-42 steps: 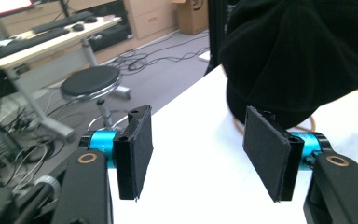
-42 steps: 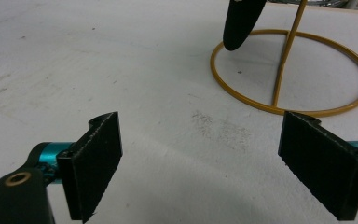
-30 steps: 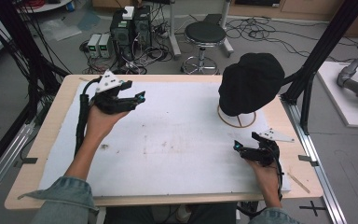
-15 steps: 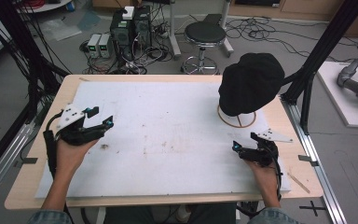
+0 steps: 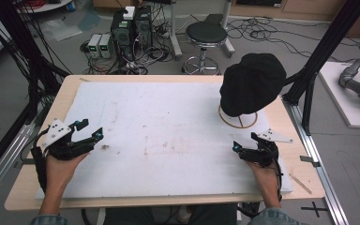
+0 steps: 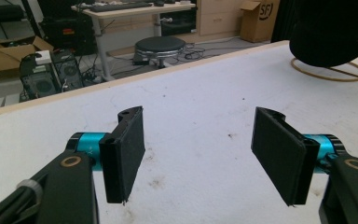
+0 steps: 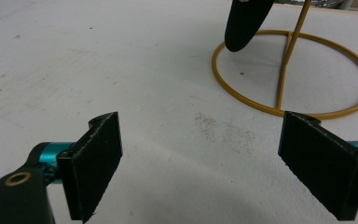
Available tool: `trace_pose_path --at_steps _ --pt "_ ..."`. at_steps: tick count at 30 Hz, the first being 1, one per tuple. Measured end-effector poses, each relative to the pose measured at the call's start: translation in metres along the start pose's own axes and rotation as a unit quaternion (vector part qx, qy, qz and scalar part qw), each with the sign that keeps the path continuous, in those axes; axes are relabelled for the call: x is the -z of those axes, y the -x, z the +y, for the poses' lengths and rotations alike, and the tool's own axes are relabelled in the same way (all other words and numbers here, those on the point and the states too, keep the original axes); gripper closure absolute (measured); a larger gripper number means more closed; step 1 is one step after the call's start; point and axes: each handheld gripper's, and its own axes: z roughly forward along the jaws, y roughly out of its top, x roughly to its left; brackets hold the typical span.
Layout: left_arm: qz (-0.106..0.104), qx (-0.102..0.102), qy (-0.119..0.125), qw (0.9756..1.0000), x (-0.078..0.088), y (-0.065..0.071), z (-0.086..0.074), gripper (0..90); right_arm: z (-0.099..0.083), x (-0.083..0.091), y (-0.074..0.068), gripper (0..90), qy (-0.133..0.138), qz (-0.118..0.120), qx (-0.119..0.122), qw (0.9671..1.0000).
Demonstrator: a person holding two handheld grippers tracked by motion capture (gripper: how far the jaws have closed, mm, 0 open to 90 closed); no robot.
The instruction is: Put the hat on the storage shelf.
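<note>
A black cap [image 5: 252, 84] sits on a gold wire stand [image 5: 238, 123] at the far right of the white sheet [image 5: 168, 126]. My left gripper [image 5: 90, 129] rests open near the sheet's left edge, far from the cap, with nothing between its jaws. In the left gripper view the left gripper [image 6: 203, 154] faces the cap [image 6: 335, 32] and the stand's ring [image 6: 328, 73] across bare sheet. My right gripper [image 5: 243, 141] lies open just in front of the stand. The right gripper [image 7: 205, 163] holds nothing, with the ring [image 7: 261, 109] and the cap's brim [image 7: 244, 23] close ahead.
The white sheet covers a wooden table [image 5: 28, 187]. A thin wooden stick [image 5: 300, 183] lies near the table's front right corner. Black frame posts [image 5: 309, 70] stand at the right edge. A stool [image 5: 206, 35] and computer boxes [image 5: 131, 28] are on the floor beyond.
My left gripper has come back from the far left of the sheet toward the near left edge and stayed open. The right gripper has not moved.
</note>
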Motion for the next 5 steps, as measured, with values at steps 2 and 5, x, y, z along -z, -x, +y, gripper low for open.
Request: trace_pose_path --at_steps 2,5 --pt "0.000 0.001 -0.002 1.0000 0.0000 -0.0006 -0.0022 34.8 0.0002 0.0001 -0.0005 13.2 0.001 0.000 0.001 1.0000" --pt "0.002 0.003 -0.004 1.0000 -0.0006 -0.0020 -0.0068 34.8 0.0001 -0.0005 -0.0023 13.3 -0.002 0.002 0.007 1.0000"
